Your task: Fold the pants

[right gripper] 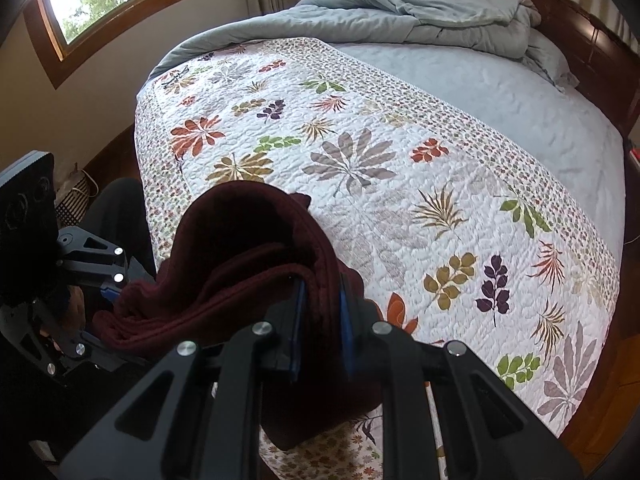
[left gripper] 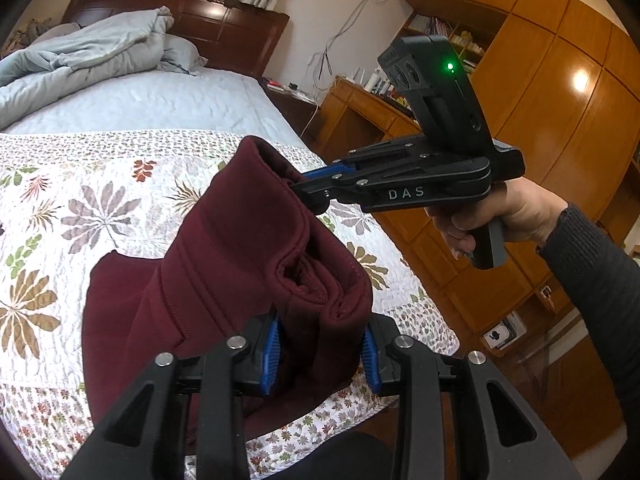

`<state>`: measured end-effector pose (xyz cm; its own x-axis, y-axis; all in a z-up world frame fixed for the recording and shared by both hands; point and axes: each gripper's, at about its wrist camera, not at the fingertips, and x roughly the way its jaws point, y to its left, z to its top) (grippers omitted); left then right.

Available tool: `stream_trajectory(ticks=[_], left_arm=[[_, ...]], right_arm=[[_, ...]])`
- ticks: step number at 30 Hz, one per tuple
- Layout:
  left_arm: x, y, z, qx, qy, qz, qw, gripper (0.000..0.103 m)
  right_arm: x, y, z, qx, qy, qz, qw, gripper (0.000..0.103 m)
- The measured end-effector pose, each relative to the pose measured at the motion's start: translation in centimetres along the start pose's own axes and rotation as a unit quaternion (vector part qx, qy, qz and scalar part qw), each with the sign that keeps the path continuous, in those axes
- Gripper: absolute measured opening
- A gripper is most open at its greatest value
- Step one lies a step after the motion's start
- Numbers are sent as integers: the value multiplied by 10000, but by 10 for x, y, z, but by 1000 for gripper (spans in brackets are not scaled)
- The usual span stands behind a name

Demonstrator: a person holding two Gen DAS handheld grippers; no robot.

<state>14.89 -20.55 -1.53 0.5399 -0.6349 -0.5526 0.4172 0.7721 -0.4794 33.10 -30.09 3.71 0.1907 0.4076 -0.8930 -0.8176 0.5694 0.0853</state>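
Maroon, thick fleece pants (left gripper: pixel 248 240) drape soft and heavy above the floral quilted bed (left gripper: pixel 80 208); left gripper (left gripper: pixel 320 354) and right gripper (right gripper: pixel 322 320) both pinch bunched edges; gripping stacked hems likely prevents slipping.

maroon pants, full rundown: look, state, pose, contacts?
The maroon pants look like thick, soft fleece with stitched seams, bunched in several layers. The left tool clamps one gathered edge and the right tool clamps another, holding the top raised. The lower part drapes onto the floral quilt near the bed's foot edge.
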Motion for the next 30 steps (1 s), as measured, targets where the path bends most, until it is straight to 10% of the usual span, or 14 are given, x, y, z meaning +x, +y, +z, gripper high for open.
stream_trajectory(ticks=[30], left_arm=[[92,-18,-34,89,711,118,9974,33]], right_arm=[[39,-49,-84,180,-138,78,9997,15]])
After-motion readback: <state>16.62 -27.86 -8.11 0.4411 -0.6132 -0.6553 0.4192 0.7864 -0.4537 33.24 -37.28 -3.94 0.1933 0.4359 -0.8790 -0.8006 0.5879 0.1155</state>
